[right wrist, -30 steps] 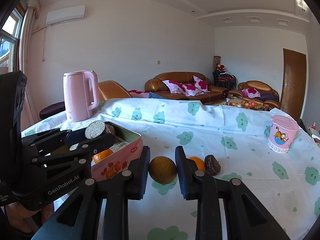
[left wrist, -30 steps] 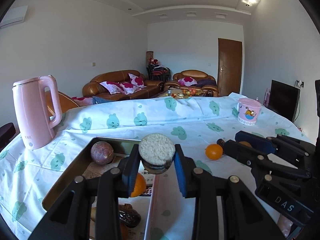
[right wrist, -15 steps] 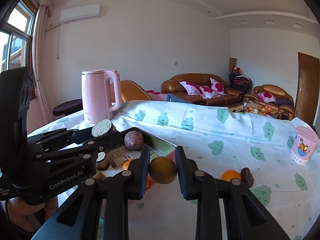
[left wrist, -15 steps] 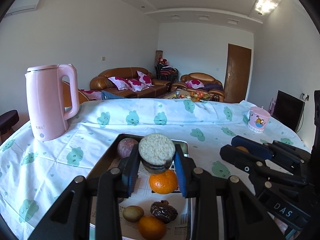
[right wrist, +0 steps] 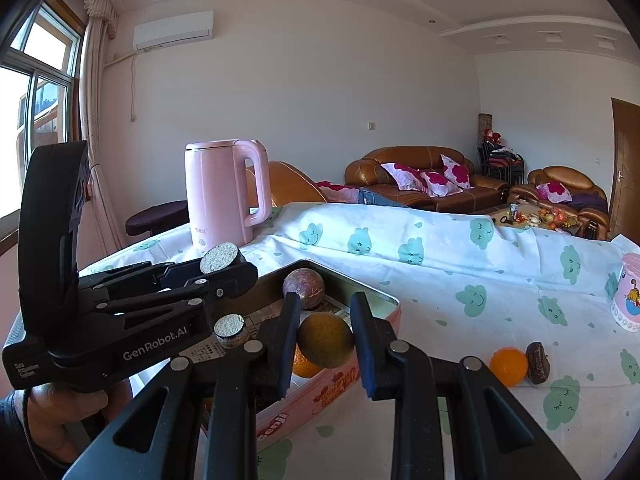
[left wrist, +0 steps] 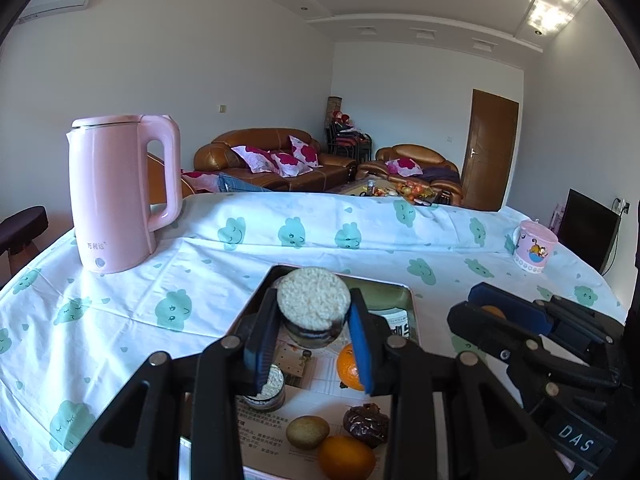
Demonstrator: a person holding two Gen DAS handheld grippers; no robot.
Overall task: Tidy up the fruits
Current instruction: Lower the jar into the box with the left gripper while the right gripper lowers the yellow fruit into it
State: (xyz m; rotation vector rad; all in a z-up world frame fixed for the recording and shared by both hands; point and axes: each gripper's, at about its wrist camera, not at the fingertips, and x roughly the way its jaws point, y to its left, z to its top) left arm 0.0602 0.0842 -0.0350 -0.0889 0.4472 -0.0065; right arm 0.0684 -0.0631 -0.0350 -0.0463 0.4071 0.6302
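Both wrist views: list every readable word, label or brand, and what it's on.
"GenRobot.AI": side of the black left gripper body, right wrist view.
"Data Acquisition System": small print on the same body, barely legible.
"DAS": black right gripper body, left wrist view.
Chinese characters: base of the pink electric kettle; too small to read surely.
Red script on the pink wall of the rectangular metal tin: not readable.
Printed paper lining in the tin: too small.

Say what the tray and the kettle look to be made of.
Tray: probably thin metal tin, its bare inner wall dull and slightly reflective, its outside printed pink. Kettle: seemingly matte pink plastic, smooth with soft highlights; a metal rim shows under the lid.
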